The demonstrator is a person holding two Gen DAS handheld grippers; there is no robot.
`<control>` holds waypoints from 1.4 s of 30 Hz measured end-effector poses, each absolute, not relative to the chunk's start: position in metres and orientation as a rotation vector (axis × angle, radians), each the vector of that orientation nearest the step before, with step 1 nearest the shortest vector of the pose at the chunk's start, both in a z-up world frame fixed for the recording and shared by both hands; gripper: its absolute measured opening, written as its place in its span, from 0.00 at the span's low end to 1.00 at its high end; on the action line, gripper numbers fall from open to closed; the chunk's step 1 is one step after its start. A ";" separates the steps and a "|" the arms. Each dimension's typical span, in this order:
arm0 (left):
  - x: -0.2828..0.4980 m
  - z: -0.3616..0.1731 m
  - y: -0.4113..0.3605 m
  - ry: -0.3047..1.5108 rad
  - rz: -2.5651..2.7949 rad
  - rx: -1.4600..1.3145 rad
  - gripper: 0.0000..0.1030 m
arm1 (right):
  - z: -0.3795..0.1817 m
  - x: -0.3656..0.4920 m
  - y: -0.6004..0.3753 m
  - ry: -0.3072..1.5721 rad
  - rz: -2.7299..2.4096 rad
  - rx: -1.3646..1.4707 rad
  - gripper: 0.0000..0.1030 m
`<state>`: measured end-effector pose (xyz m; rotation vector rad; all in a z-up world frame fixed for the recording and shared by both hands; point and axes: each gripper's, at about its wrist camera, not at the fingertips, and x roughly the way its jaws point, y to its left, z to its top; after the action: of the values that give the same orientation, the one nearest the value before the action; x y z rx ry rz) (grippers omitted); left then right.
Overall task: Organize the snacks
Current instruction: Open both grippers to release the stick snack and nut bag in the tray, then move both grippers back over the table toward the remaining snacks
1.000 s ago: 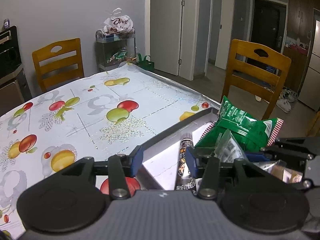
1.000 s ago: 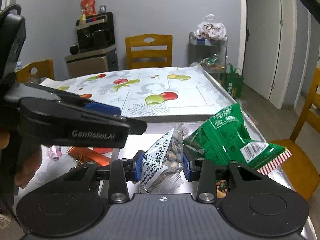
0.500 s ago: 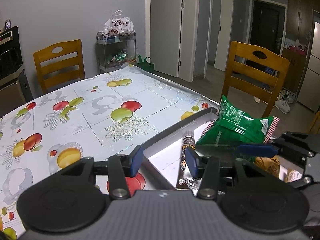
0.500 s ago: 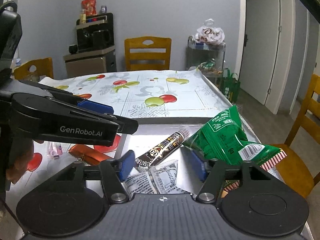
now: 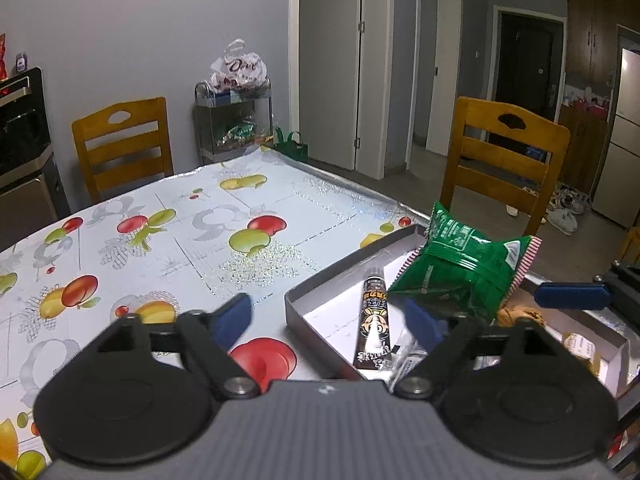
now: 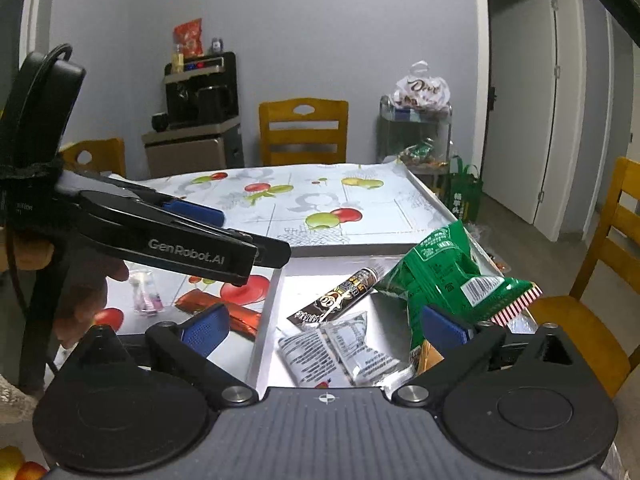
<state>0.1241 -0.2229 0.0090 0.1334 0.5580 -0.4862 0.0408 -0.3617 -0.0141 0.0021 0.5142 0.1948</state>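
Observation:
A shallow grey box (image 5: 308, 292) (image 6: 260, 344) sits at the table's right end. In it lie a green snack bag (image 5: 464, 268) (image 6: 444, 276), a dark brown snack stick (image 5: 374, 320) (image 6: 340, 294) and a silver nut packet (image 6: 340, 350). My right gripper (image 6: 324, 328) is open and empty, just above the silver packet. My left gripper (image 5: 328, 320) is open and empty over the box's near-left corner; it also shows in the right wrist view (image 6: 192, 236). An orange wrapped snack (image 6: 224, 312) and a small clear packet (image 6: 146, 294) lie on the tablecloth left of the box.
The table has a fruit-print cloth (image 5: 168, 232). Wooden chairs stand at the far side (image 5: 124, 144) and the right end (image 5: 504, 160). A wire rack with a white bag (image 5: 236, 120) stands by the wall. A biscuit packet (image 5: 580, 346) lies in the box's right part.
My right gripper opened and let the silver nut packet drop into the box. My left gripper opened wider and drew back a little.

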 end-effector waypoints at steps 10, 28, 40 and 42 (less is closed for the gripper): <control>0.085 0.008 -0.194 0.554 -0.479 0.120 0.92 | -0.010 0.026 -0.344 0.524 0.227 0.007 1.00; 0.010 0.006 -0.054 0.487 -0.248 0.074 0.94 | -0.004 0.016 -0.270 0.544 0.348 -0.111 1.00; -0.021 -0.031 0.000 0.522 -0.155 0.146 0.94 | -0.010 0.013 -0.235 0.570 0.383 -0.185 1.00; -0.024 -0.036 0.002 0.527 -0.163 0.162 0.94 | -0.011 0.012 -0.232 0.576 0.389 -0.188 1.00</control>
<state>-0.0244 0.0016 -0.0364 0.1620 0.5265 -0.1627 0.0125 -0.2324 -0.0114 -0.1879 0.5762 0.3888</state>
